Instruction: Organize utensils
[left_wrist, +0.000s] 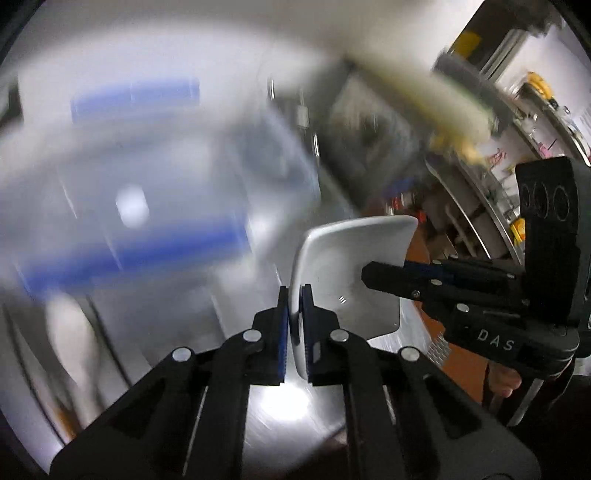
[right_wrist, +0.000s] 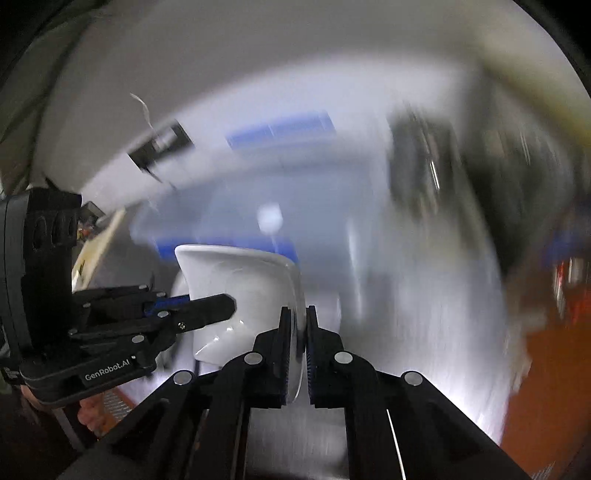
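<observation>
1. Left wrist view: mounted just behind the left hand-held gripper (left_wrist: 294, 317), looking forward along its two fingers; very close range, fingers filling the lower frame.
2. Right wrist view: mounted likewise behind the right hand-held gripper (right_wrist: 300, 332), facing forward along its fingers at equally close range.
3. Shared content: white dish (left_wrist: 347, 269) (right_wrist: 243, 291) seen from opposite edges in both views.
4. Cross-sighting: right hand-held gripper (left_wrist: 369, 275) visible at right of the left view; left hand-held gripper (right_wrist: 227, 302) visible at left of the right view.
5. Background: heavily blurred in both; blue-banded clear container (left_wrist: 147, 206) (right_wrist: 280, 184) ahead in each.
</observation>
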